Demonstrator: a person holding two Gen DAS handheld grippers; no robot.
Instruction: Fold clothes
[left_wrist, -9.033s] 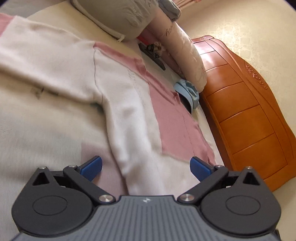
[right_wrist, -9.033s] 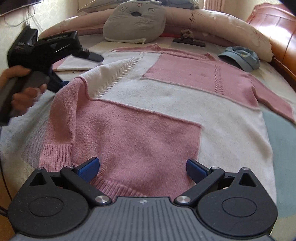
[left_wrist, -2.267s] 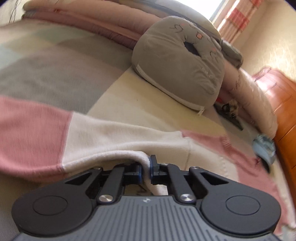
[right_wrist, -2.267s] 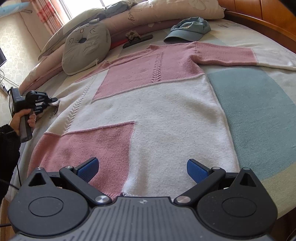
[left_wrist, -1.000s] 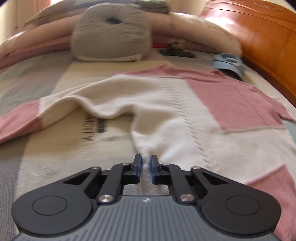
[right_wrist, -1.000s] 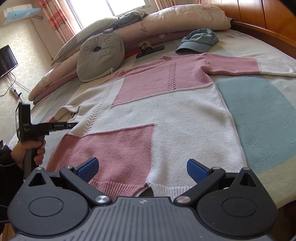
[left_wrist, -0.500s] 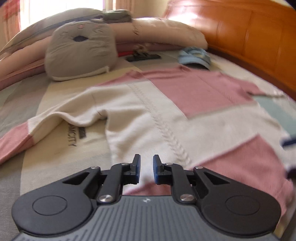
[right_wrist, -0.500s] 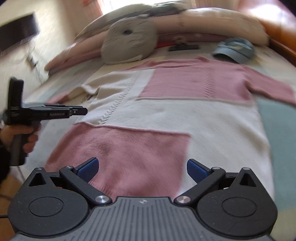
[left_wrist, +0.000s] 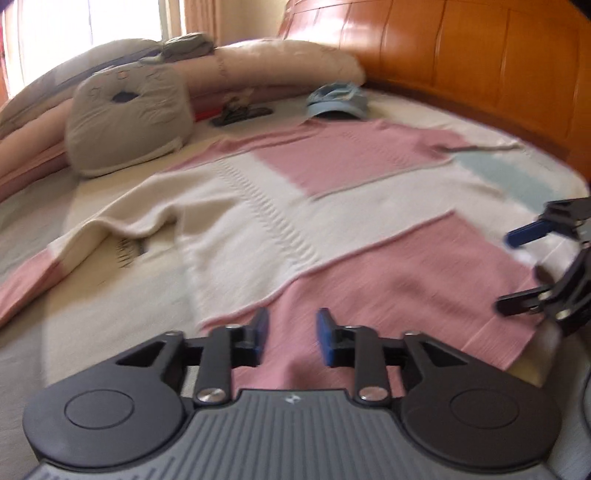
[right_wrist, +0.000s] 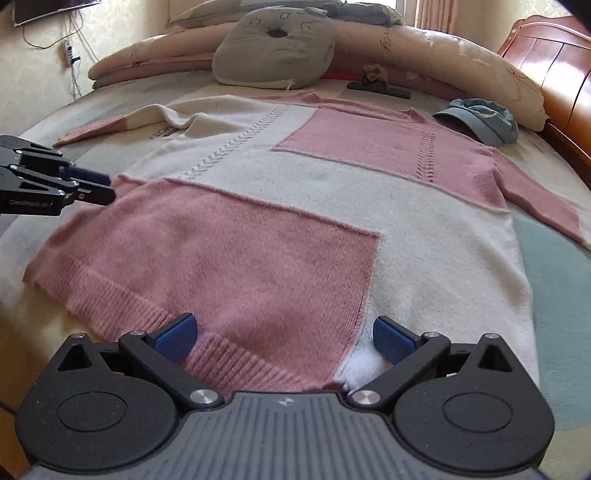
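A bed (right_wrist: 554, 280) fills most of both views, its cover in blocks of cream, grey and pale teal. At the upper right of the left wrist view curves a glossy orange wooden headboard (left_wrist: 480, 62). Long pink and beige pillows (right_wrist: 424, 51) line the far edge, with a grey cushion (right_wrist: 273, 48) in front. Bright daylight pours through a window (left_wrist: 92, 33) at upper left, beside a curtain (left_wrist: 229, 18). In the right wrist view, a patterned cream wall (right_wrist: 33, 62) carries a dangling cable (right_wrist: 72, 55).
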